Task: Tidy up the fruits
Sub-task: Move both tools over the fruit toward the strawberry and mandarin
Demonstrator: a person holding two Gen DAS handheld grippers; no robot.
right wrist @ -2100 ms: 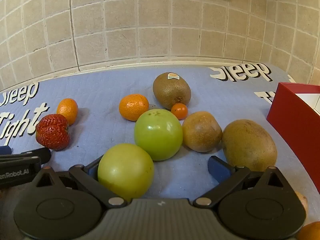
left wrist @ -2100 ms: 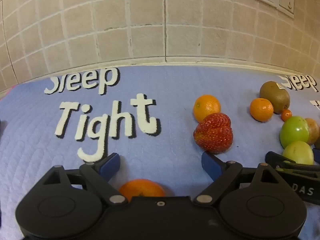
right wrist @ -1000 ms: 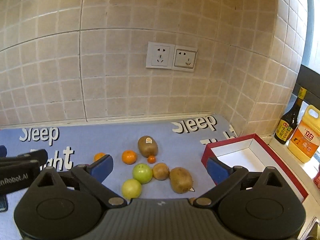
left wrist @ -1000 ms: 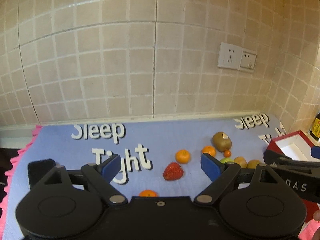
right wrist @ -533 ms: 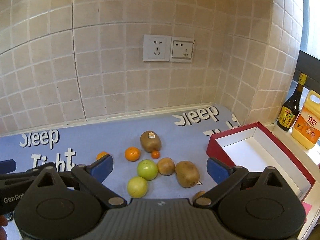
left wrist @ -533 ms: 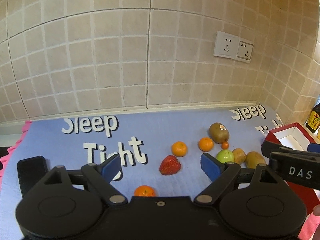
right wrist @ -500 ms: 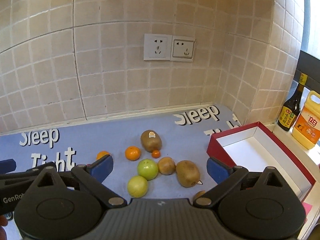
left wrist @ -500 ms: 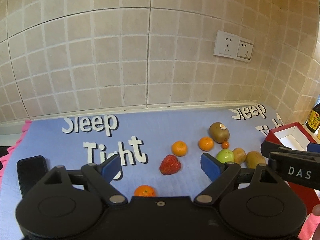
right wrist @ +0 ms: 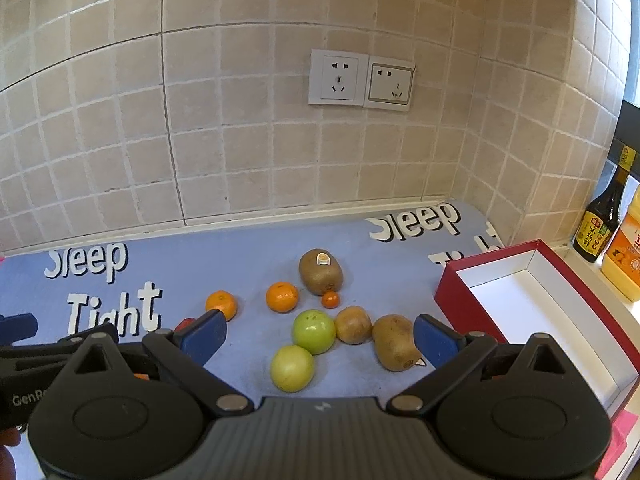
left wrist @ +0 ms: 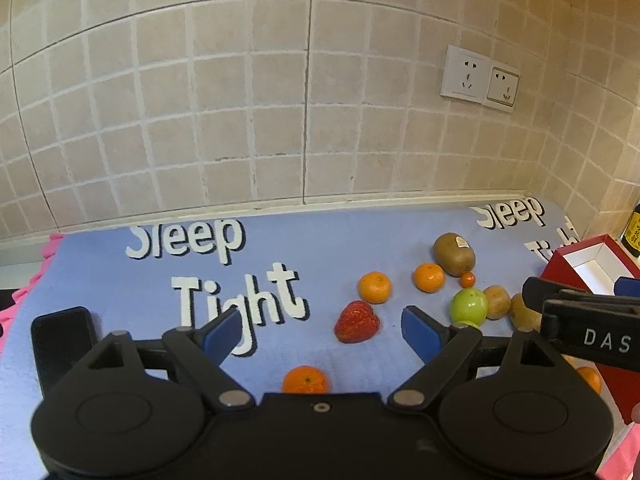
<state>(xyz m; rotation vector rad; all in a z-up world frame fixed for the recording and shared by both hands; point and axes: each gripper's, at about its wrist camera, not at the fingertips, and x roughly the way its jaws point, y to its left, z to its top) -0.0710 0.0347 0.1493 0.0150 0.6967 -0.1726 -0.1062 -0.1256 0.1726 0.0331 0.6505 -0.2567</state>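
Fruit lies loose on a blue mat (left wrist: 320, 256). The left wrist view shows a strawberry (left wrist: 357, 327), several oranges (left wrist: 374, 287), a stickered kiwi (left wrist: 454, 254) and a green apple (left wrist: 469, 305). The right wrist view shows two green apples (right wrist: 313, 331), a yellow-green one (right wrist: 292, 368), kiwis (right wrist: 394, 342) and an open, empty red box (right wrist: 532, 300) at right. My left gripper (left wrist: 322, 336) is open and empty, raised above the mat. My right gripper (right wrist: 318, 340) is open and empty, raised above the fruit cluster.
A tiled wall with two sockets (right wrist: 360, 80) backs the counter. A dark phone (left wrist: 62, 340) lies at the mat's left. A soy sauce bottle (right wrist: 602, 224) and an orange oil jug (right wrist: 624, 260) stand right of the box.
Both grippers rose from close to the mat and pulled back, so the whole fruit spread and the red box came into view. In the last half second little moved.
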